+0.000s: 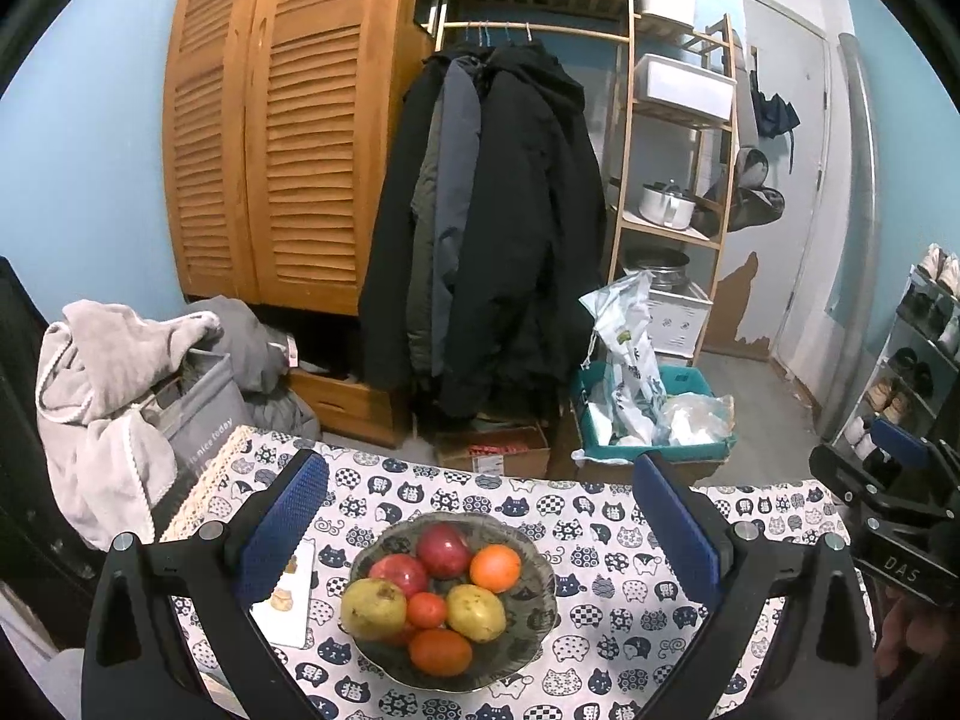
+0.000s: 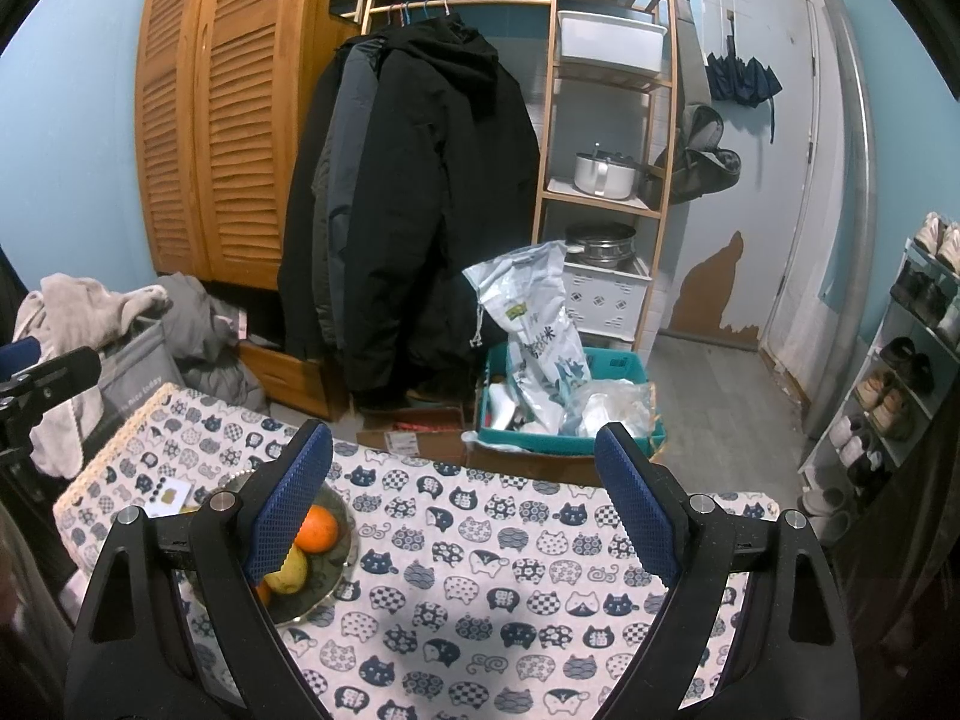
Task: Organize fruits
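A grey bowl (image 1: 528, 606) heaped with fruit sits near the left edge of the cat-print table (image 2: 510, 570), a white card (image 1: 288, 600) just beside it toward that edge. The round fruits show no clear long axis. The left gripper (image 1: 480, 516) hovers above the bowl and the right gripper (image 2: 468, 498) above bare cloth, both spread wide and empty.

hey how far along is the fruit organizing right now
Seven fruits already sit piled in the bowl, including the orange and two red apples. Nothing is in hand: the left gripper and right gripper both hang open and empty above the tablecloth. No loose fruit shows elsewhere, so little seems left.
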Available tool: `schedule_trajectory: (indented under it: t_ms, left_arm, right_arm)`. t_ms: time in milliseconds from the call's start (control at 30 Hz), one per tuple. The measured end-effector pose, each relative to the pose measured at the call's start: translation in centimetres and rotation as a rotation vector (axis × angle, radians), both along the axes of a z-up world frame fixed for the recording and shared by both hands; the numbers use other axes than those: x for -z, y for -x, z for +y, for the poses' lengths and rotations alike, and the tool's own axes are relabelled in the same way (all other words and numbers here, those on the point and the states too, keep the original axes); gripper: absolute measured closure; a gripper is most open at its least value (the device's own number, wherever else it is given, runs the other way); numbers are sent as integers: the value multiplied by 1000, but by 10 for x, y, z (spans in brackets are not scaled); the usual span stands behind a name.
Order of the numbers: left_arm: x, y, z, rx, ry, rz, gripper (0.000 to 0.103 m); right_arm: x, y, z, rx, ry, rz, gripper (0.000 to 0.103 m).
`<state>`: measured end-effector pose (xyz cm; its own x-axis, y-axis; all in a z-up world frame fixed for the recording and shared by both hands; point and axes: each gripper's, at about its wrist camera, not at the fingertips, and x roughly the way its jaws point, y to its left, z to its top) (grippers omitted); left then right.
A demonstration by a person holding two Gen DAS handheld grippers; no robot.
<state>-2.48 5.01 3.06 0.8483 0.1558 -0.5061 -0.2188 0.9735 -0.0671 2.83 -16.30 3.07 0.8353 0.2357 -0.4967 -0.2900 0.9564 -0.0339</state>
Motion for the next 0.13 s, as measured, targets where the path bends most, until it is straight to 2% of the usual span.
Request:
schedule_trajectory:
  t_ms: [133]
  left_arm:
    - [-2, 0, -1, -6, -10, 1, 1]
  right_arm:
    - [1, 0, -2, 1, 1, 0, 15]
